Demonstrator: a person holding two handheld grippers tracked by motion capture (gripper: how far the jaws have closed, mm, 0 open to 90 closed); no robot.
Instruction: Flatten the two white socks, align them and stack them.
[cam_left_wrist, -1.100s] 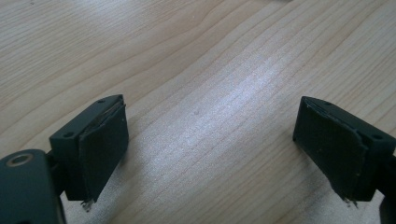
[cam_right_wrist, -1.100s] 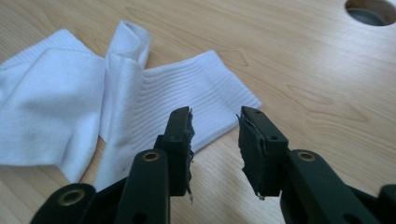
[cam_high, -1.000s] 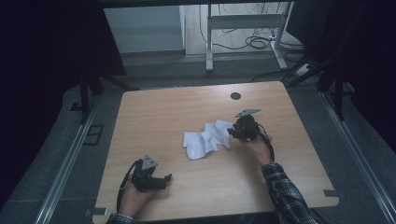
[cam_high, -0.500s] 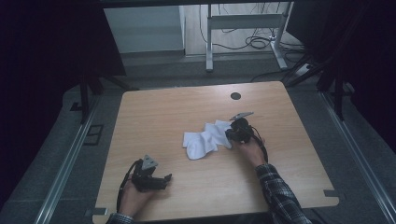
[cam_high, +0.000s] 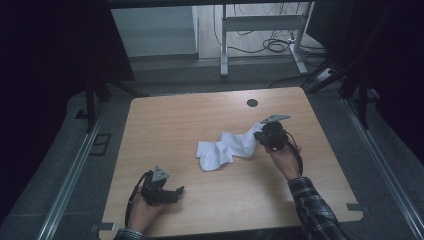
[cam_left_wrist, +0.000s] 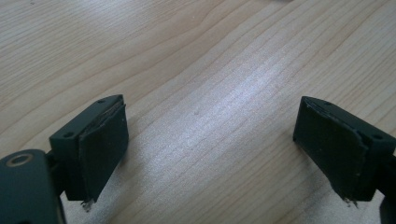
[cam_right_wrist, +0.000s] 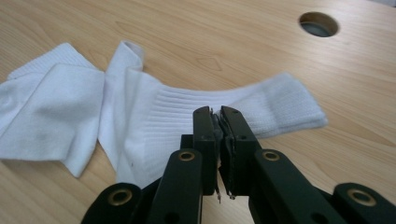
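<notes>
White socks (cam_high: 225, 147) lie crumpled and overlapping in the middle of the wooden table (cam_high: 200, 110). In the right gripper view the ribbed cuff of one sock (cam_right_wrist: 280, 100) stretches right, and a folded part (cam_right_wrist: 51, 107) lies left. My right gripper (cam_high: 259, 136) is at the socks' right end, its jaws pressed together (cam_right_wrist: 218, 114) just over the ribbed fabric. I see no cloth between them. My left gripper (cam_high: 176, 191) rests near the front left edge, far from the socks. Its jaws stand wide open (cam_left_wrist: 210, 149) over bare wood.
A round cable hole (cam_high: 252, 102) (cam_right_wrist: 319, 24) sits near the table's far edge, behind the right gripper. Beyond the table are a metal frame (cam_high: 225, 45) and floor cables (cam_high: 277, 46). Dark rails run along both sides.
My right gripper has moved left and a little toward the socks' right end. The left gripper has stayed put.
</notes>
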